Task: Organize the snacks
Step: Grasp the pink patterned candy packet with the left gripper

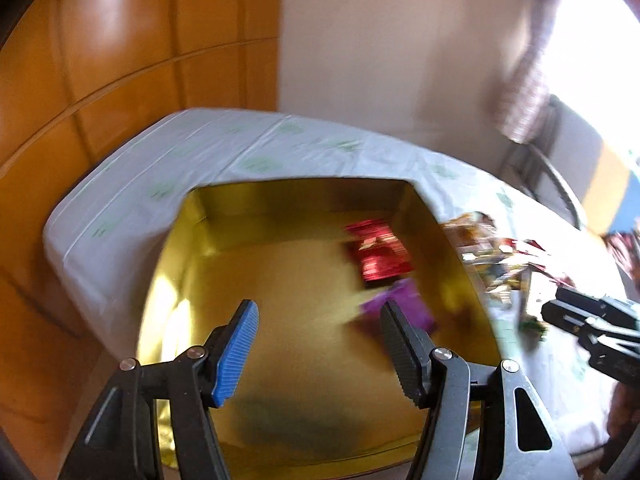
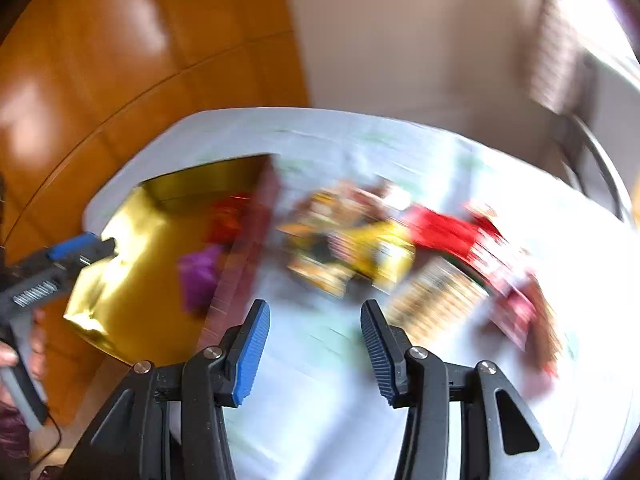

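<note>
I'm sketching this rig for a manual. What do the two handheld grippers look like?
Both look alike. The left gripper and the right gripper have black linkage arms with silver pivot pins and triangular cutouts. Each carries ribbed fingertip pads: one bright blue, the facing one darker.

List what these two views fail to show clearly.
- Loose snacks, right wrist view: motion blur hides labels and count.
- Red packet and purple packet in the gold box, left wrist view: print blurred.
- Box's near edge: hidden behind the left hand-held gripper.
</note>
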Available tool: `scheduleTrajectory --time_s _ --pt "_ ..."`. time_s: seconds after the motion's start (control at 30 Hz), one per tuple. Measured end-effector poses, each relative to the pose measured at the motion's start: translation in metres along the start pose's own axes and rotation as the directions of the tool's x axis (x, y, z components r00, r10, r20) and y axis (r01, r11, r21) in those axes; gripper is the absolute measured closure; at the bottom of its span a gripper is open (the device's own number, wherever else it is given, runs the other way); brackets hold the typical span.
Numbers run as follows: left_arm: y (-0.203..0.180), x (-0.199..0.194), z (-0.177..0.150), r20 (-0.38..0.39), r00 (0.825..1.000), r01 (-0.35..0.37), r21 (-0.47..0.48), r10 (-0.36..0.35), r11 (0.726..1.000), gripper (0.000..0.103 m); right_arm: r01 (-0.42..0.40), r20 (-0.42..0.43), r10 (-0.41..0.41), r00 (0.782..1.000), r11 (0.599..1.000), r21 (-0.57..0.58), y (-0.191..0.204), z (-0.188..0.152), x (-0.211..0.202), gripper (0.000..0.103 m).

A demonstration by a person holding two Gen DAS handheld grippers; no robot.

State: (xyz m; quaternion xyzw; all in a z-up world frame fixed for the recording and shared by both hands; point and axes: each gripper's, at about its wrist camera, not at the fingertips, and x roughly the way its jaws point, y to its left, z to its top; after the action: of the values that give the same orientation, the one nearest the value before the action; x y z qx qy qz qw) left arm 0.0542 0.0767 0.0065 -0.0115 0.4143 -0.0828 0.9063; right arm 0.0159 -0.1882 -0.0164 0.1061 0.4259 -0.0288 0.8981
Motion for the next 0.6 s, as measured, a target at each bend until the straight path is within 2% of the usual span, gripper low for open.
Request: scheduleTrajectory --time_s 0.13,0.23,0.33,0.5,0.6 --pt "-0.034 -0.001 0.019 -0.003 0.995 0.096 0.064 -0.096 0.993 0.039 0.052 -0.006 -0.051 0.999 0.994 0.098 -0.042 -0.020 -0.011 0.055" --pt "-0.068 0.005 0.037 -0.041 0.983 0.182 0.114 -0.179 0.977 0.039 0.065 -0.004 -0.066 0.998 0.986 0.153 -0.062 -0.031 -0.017 0.054" --pt "-0.104 0.017 0.051 -0.071 0.975 0.222 0.181 -0.212 0.958 0.044 0.079 -0.006 -0.079 0.997 0.981 0.179 -0.072 -0.040 -0.018 0.054" --pt "-0.155 0.045 0.069 -0.117 0.971 0.236 0.307 -0.210 0.922 0.054 0.083 -0.011 -0.082 0.997 0.974 0.211 -0.087 -0.054 -0.022 0.054" --pt "-0.187 0.072 0.077 -0.161 0.970 0.232 0.372 -0.184 0.899 0.054 0.083 -0.023 -0.080 0.997 0.972 0.221 -0.092 -0.059 -0.021 0.054"
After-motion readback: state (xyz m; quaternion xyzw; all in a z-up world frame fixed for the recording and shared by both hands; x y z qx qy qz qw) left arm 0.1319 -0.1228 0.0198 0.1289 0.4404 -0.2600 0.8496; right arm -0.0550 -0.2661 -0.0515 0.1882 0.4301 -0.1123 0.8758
